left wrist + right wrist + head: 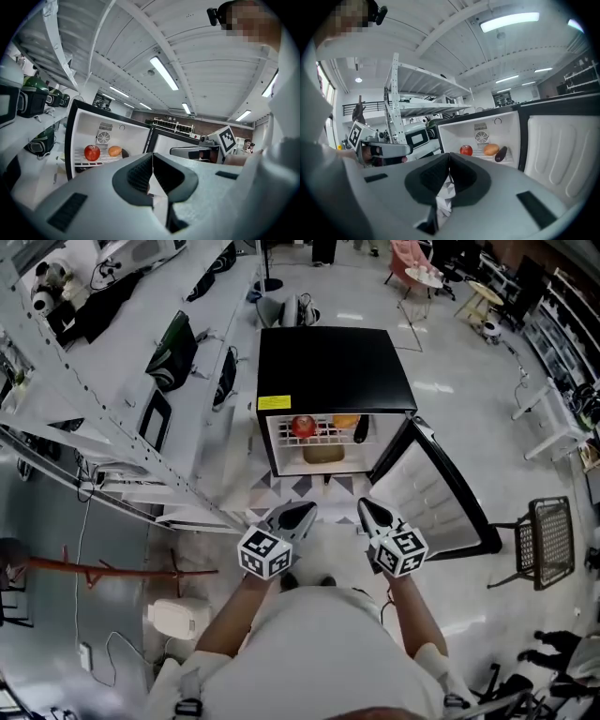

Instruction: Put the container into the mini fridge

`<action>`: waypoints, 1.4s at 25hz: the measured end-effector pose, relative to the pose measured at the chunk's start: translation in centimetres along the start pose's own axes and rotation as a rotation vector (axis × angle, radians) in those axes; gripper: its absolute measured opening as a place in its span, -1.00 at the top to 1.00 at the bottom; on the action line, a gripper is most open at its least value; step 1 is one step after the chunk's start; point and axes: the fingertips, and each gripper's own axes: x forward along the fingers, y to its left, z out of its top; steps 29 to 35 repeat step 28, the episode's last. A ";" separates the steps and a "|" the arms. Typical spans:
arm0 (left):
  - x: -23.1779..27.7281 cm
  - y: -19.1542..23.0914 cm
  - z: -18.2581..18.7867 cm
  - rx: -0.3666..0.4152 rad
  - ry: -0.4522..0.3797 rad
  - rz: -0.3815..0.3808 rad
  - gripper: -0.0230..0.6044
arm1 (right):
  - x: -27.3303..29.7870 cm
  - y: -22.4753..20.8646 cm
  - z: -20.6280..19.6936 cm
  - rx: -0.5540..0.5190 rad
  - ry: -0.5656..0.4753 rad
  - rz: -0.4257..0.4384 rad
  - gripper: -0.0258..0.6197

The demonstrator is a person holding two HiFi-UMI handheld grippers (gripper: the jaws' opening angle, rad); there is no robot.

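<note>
Left gripper (305, 513), right gripper (367, 508): closed, seemingly level before mini fridge (333, 371).

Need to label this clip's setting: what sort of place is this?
Probably a lab or workshop rather than a home: the open mini fridge stands on a bare glossy floor, beside white metal racking loaded with equipment, with a mesh chair nearby.

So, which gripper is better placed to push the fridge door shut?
Probably the right. The open door stands out on the side of the right gripper, closer to it than to the left gripper. Both are shut and empty.
</note>
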 end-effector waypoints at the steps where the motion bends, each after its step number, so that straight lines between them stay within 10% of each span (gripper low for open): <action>1: -0.2 0.0 0.1 0.002 -0.004 0.010 0.91 | -0.3 0.0 0.2 -0.006 -0.006 0.006 0.89; 35: -0.4 0.6 1.4 -0.021 -0.059 0.069 0.91 | -0.9 0.2 1.4 0.041 -0.069 0.070 0.90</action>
